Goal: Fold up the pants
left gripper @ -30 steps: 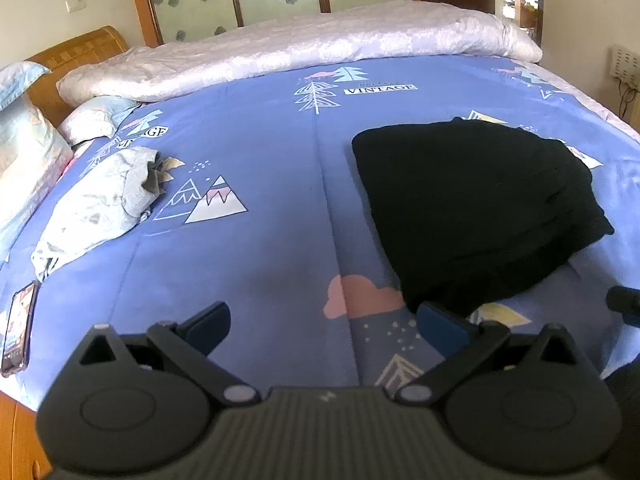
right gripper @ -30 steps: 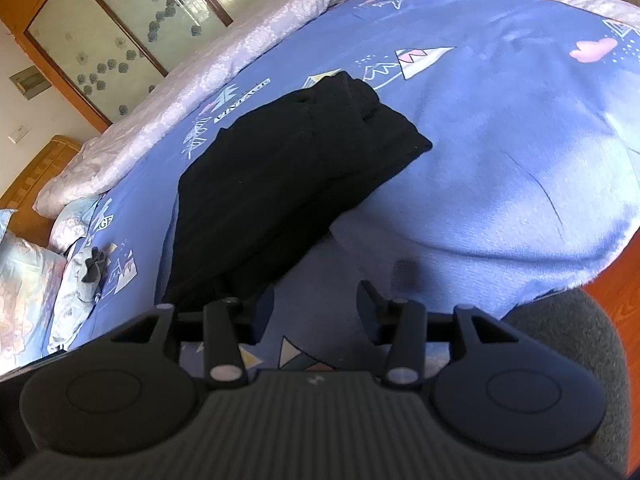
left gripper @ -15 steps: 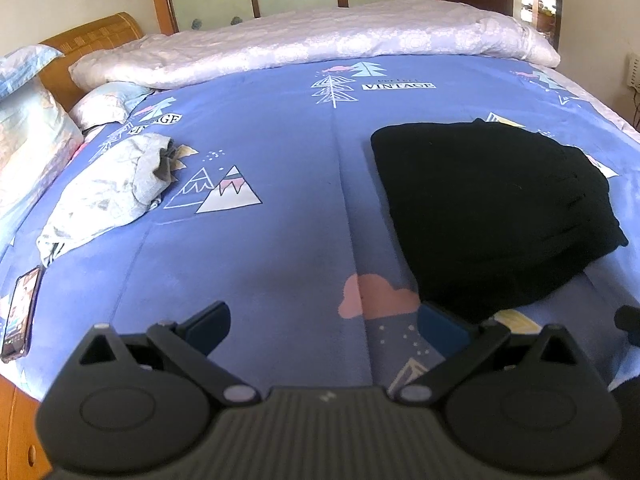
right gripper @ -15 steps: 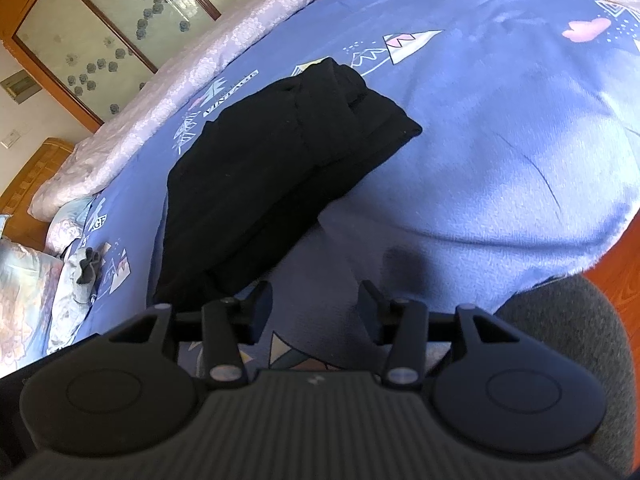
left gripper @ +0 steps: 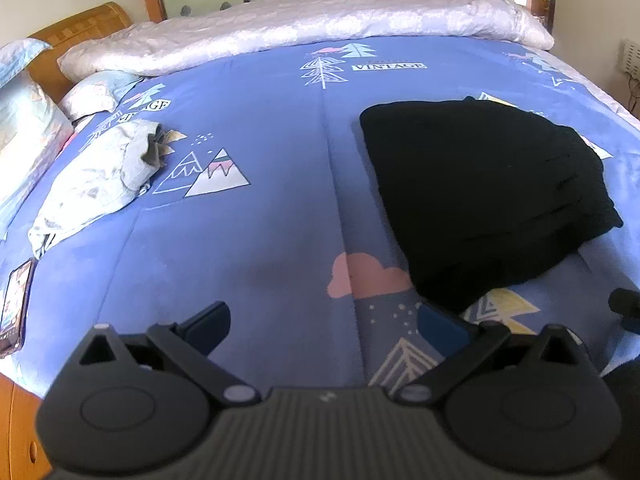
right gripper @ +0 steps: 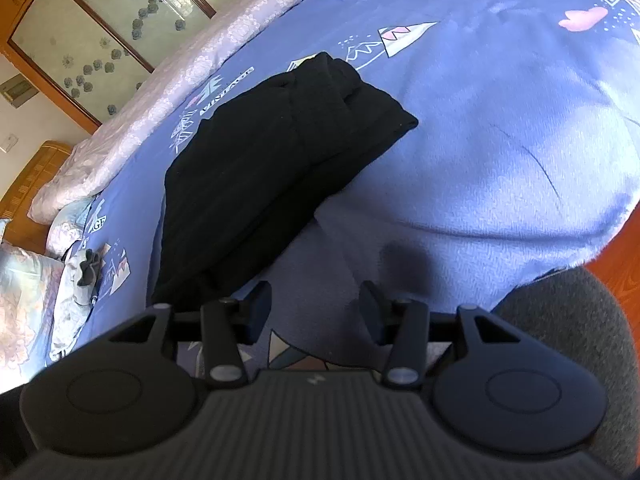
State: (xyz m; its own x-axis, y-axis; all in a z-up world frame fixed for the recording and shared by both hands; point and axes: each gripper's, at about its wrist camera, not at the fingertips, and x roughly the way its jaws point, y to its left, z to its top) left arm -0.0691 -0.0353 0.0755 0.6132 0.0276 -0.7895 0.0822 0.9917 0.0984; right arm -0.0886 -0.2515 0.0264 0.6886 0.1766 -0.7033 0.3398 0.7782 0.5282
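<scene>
Pants [left gripper: 484,196]: a black, compact bundle lying flat on the bed [left gripper: 256,240], to the right of its centre crease, near edge close to you. They look folded over at least once already; layered edges show on the right side in the left view. Whether another fold is due, you can't tell from here.

Left gripper [left gripper: 324,320]: jaws wide apart, nothing between them, hovering over bare sheet just beside the bundle's near corner. The right pad sits close to that corner but not on it.

Right gripper [right gripper: 316,306]: jaws about half open, empty, over bare sheet just short of the bundle's near end.

Step, by my reading: between folds, or finished and backing off. If you fold again, bring both sets of jaws to the near edge, pinch all layers together, lift evenly.

Elsewhere: pale garment [left gripper: 100,176] and phone [left gripper: 16,304] far left, clear of the work.
</scene>
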